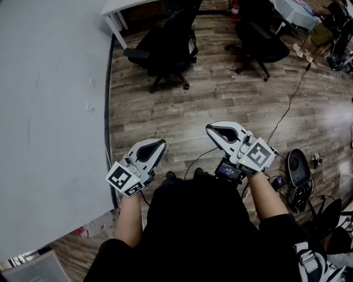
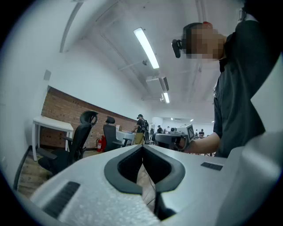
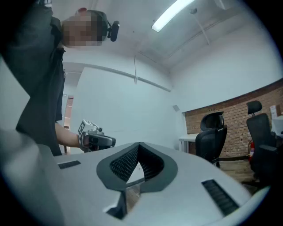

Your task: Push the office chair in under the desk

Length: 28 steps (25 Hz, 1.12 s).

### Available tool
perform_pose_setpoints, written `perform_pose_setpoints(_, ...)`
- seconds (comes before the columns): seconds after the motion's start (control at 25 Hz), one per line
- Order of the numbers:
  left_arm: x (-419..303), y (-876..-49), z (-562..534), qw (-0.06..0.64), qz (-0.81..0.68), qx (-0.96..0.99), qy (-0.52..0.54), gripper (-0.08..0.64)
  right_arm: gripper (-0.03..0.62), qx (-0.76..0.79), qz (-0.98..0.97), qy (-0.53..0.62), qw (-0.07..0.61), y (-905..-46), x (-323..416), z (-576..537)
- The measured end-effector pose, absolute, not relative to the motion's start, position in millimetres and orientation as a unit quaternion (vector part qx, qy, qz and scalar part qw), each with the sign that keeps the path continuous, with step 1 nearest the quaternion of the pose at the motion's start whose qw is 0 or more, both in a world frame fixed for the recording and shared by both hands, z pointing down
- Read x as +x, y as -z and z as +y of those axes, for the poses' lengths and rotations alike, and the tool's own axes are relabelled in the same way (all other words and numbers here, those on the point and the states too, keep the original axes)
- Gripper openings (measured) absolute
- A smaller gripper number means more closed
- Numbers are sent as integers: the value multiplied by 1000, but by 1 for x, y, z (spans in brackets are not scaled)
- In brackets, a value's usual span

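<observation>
The left gripper (image 1: 160, 145) and the right gripper (image 1: 212, 130) are held level, side by side, above the wood floor (image 1: 220, 104). Both are closed, jaw against jaw, with nothing gripped. The chair (image 1: 165, 47) is located well ahead of them, just beside the white desk (image 1: 122, 6), with most of it out on the floor. A second chair (image 1: 259, 36) is seen to its right.
</observation>
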<state>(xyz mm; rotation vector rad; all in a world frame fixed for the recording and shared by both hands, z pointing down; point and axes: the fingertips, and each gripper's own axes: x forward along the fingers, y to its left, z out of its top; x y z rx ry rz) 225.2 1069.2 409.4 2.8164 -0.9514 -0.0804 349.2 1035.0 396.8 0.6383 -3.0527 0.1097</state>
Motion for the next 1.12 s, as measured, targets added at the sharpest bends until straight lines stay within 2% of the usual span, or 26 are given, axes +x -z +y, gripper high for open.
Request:
perform_pose_setpoints(0.16,231,-397,1070,64,-322,943,52,15,5,213,-976,-43,-4,-391,351,1035)
perform_pose_setpoints(0.48,240,-402,1064,40,-352,935,16,15,5,194,-980,-32,-7,-400,360,1045)
perform_pose_setpoints(0.84,241,-409,1065,46,-361,931,7,15,5,192,-981,-38,8,-411,357,1040)
perform_pose_setpoints(1.12,245,-403,1058,42,-362,931,0,15,5,197,-980,-34,-9,-395,362,1026)
